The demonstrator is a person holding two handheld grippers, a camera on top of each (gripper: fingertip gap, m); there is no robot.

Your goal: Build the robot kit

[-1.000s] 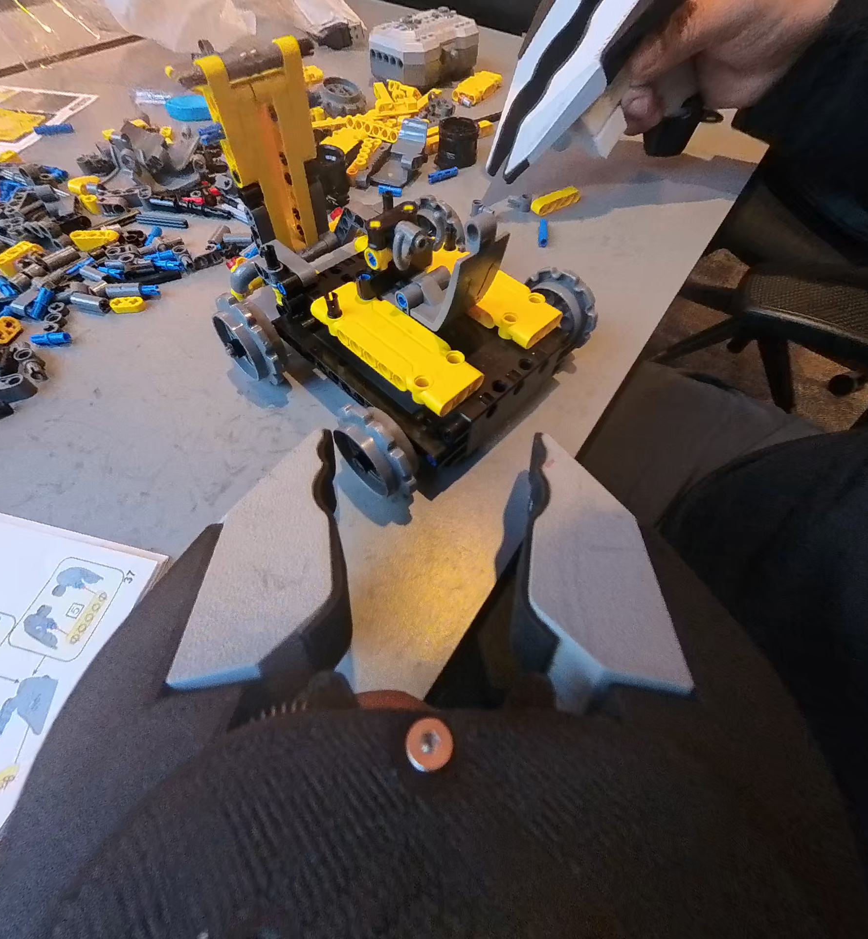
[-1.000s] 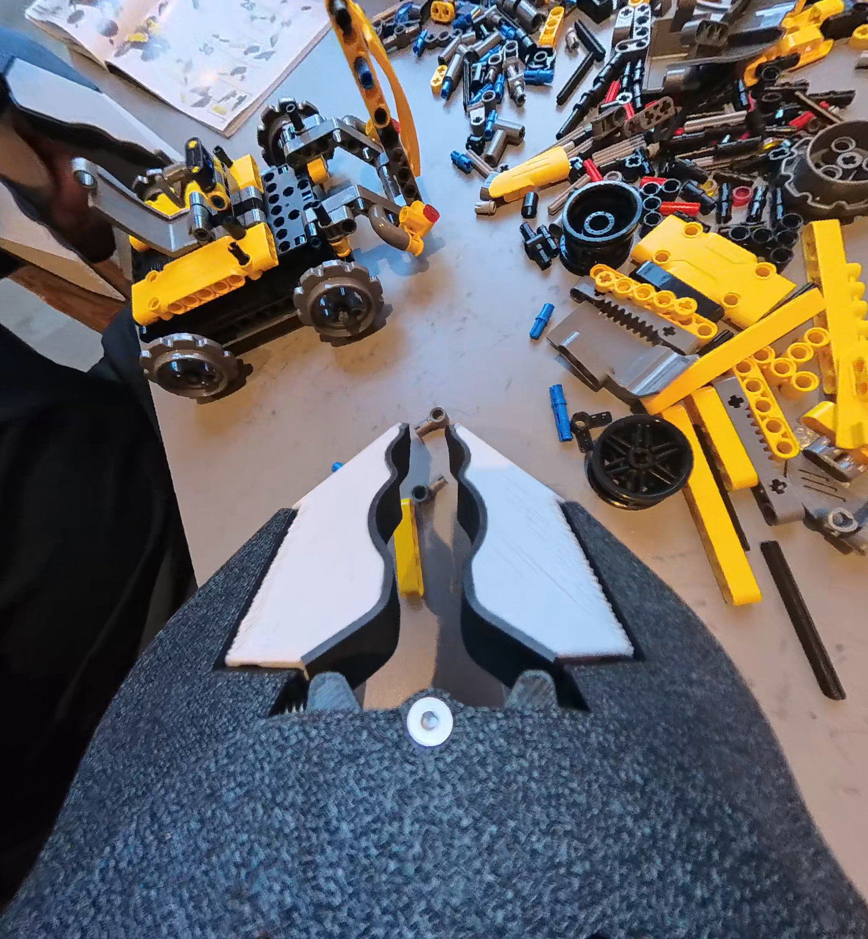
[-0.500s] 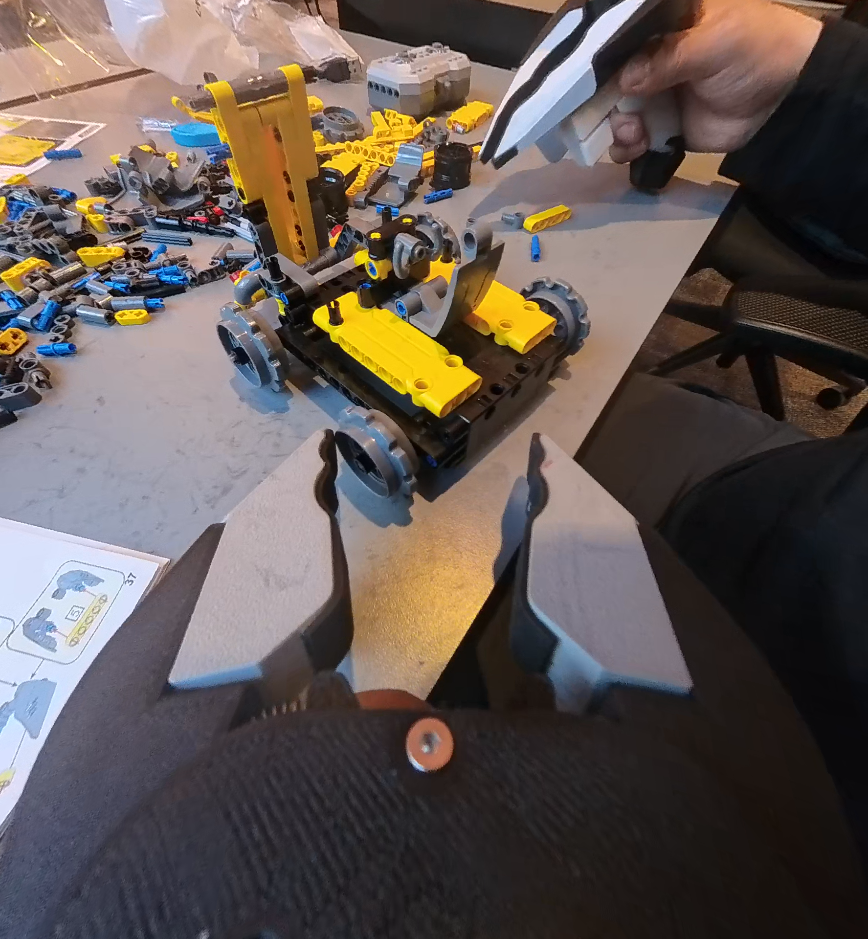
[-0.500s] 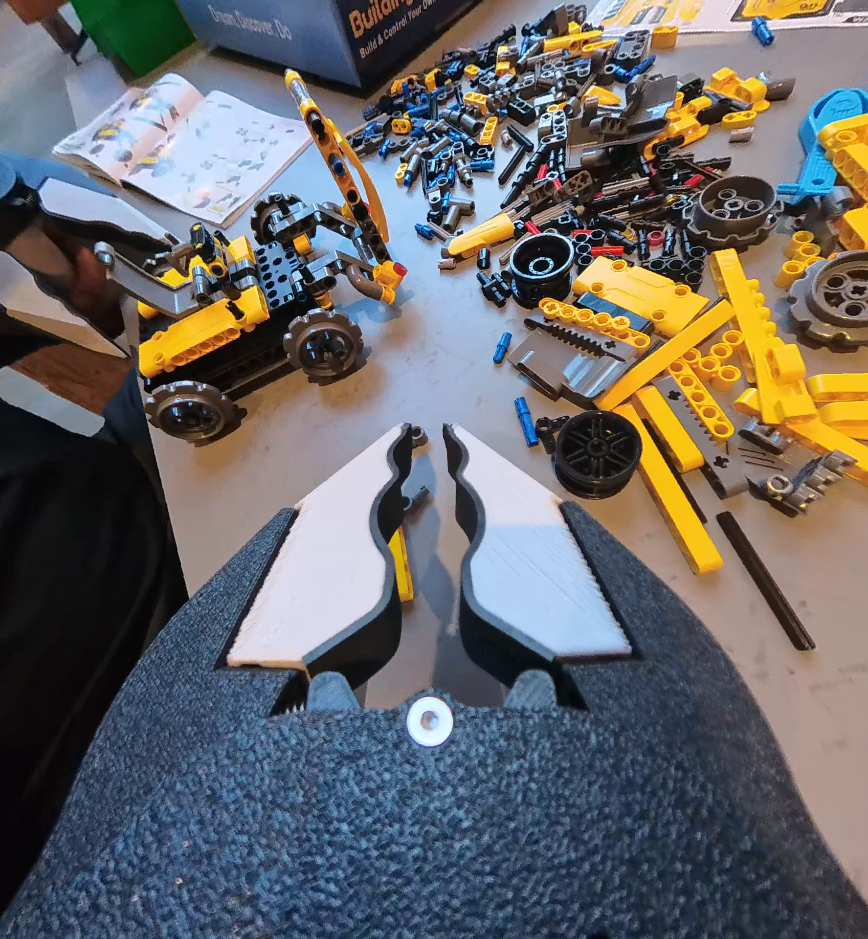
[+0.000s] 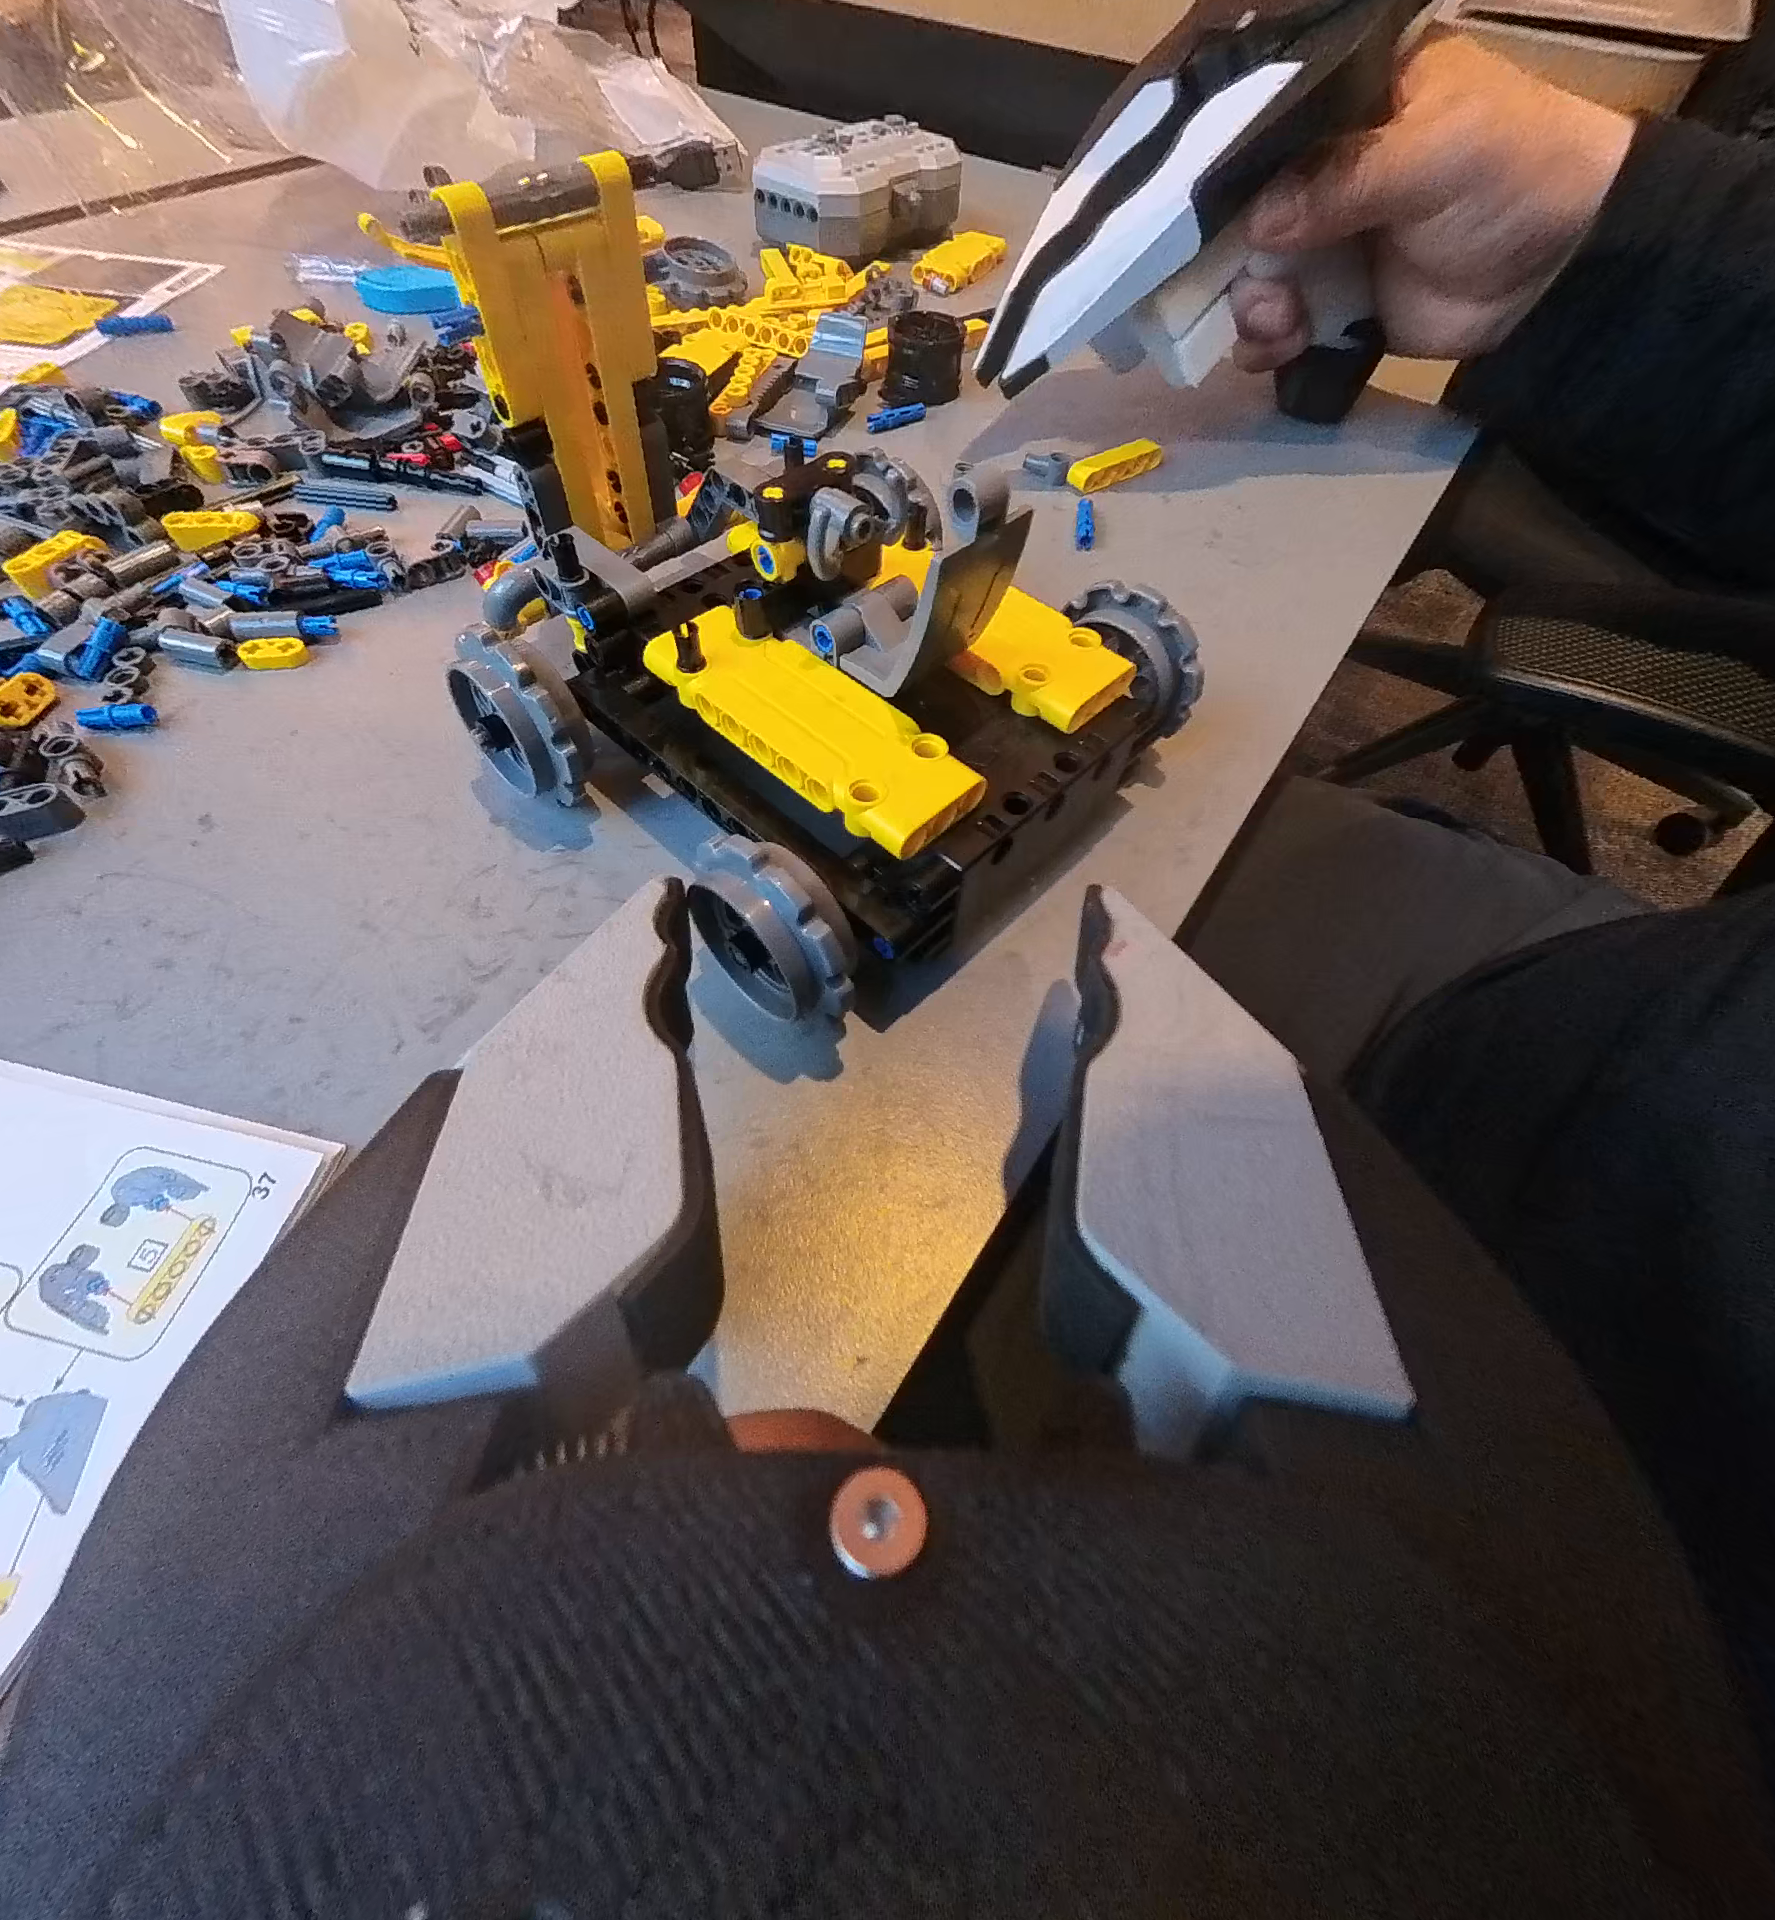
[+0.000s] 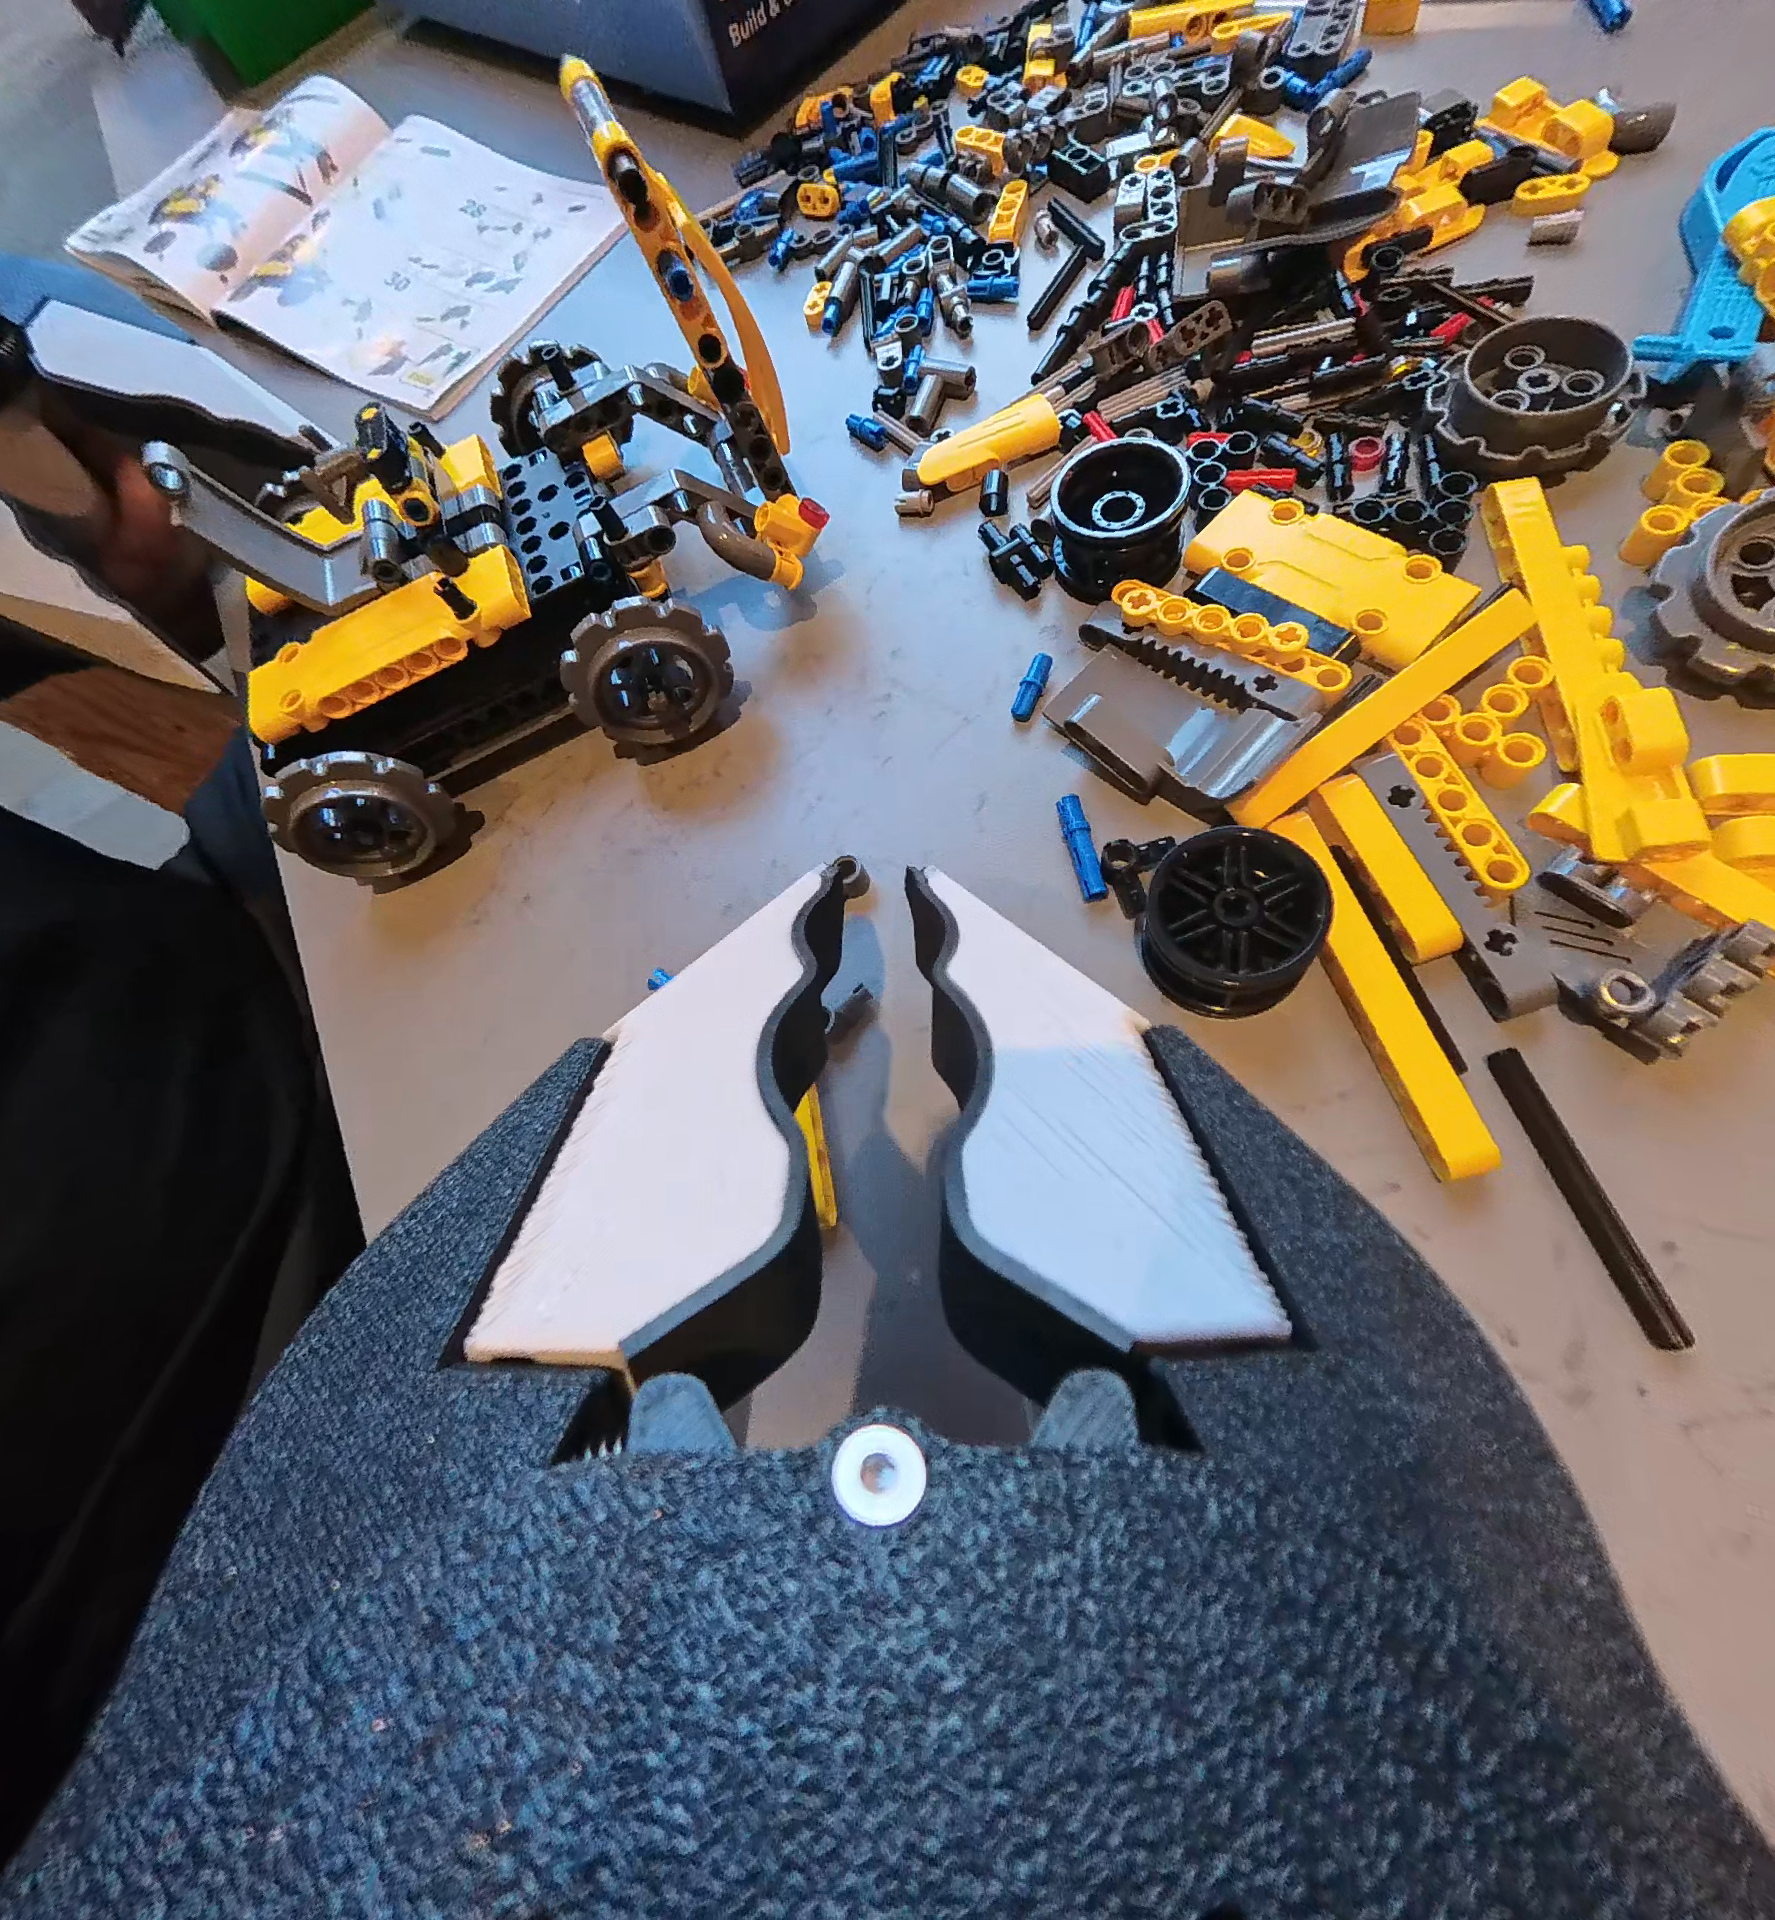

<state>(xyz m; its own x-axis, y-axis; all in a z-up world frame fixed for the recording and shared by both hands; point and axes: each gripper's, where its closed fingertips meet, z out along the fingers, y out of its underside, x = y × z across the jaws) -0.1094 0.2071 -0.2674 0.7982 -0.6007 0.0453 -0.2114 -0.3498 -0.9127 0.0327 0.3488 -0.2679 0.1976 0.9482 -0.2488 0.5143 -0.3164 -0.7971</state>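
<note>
The left gripper (image 5: 878, 914), two flat grey fingers on a black fabric-covered body, hangs with its jaws spread wide and nothing between them, just short of the near end of the half-built yellow-and-black brick vehicle (image 5: 821, 686). The vehicle stands close to the desk's (image 5: 270, 914) right edge, its long axis running from the left gripper away up the desk, with its tall yellow boom (image 5: 561, 353) upright at the far end. Four grey toothed wheels carry it; the nearest wheel (image 5: 769, 940) sits just ahead of the left finger's tip.

The right gripper (image 6: 885, 883), white fingers edged in black on a speckled dark-grey body, is up off the desk in a person's hand (image 5: 1423, 218). Its jaws stand narrowly apart at the tips and grip nothing. Under them lie a small grey connector (image 6: 850, 875) and a short yellow beam (image 6: 818, 1164), partly hidden by the left finger. One black spoked wheel hub (image 6: 1231, 920) lies just right of the fingertips, and two blue pins near it.

A heap of loose yellow, black, grey and blue brick pieces (image 6: 1278, 312) covers the far right part of the desk, too many to count. An open paper instruction booklet (image 6: 343, 239) lies toward the far left corner, beyond the vehicle.
</note>
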